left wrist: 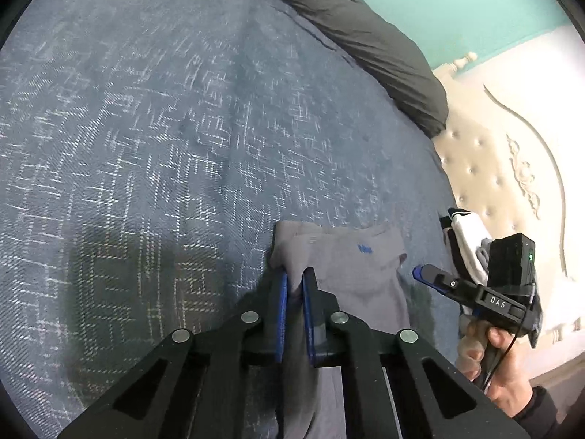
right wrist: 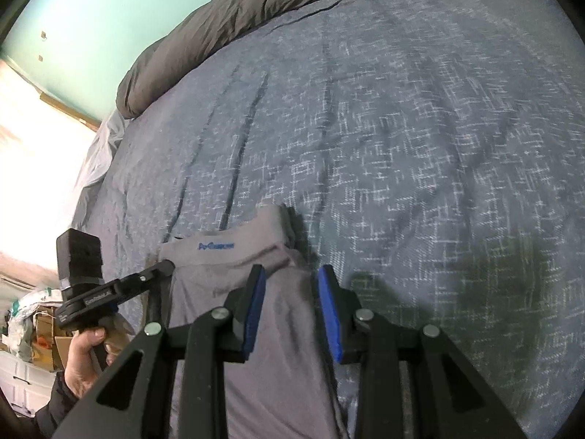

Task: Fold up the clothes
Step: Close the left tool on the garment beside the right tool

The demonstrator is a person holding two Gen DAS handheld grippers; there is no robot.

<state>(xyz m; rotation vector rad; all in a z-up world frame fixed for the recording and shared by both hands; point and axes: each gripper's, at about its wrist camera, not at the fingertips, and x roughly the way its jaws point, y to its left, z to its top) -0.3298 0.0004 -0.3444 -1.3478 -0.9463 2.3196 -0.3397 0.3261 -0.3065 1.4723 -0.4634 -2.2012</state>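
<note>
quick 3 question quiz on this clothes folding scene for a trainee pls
1. True or false: the left gripper is shut on the grey garment.
2. How do the right gripper's jaws stand? A) clamped on cloth B) open over the garment C) gripping the duvet
3. Fill in: the dark grey duvet lies along the far edge of the ____.

Key
1. True: cloth is pinched between its blue pads.
2. B.
3. Blue patterned bedspread.

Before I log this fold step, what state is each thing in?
Left gripper: shut on the grey garment.
Right gripper: open, above the garment.
Grey garment: lying on the bedspread, one edge pinched up.
Bedspread: spread, lightly creased.
Dark duvet: bunched at the bed's far edge.
</note>
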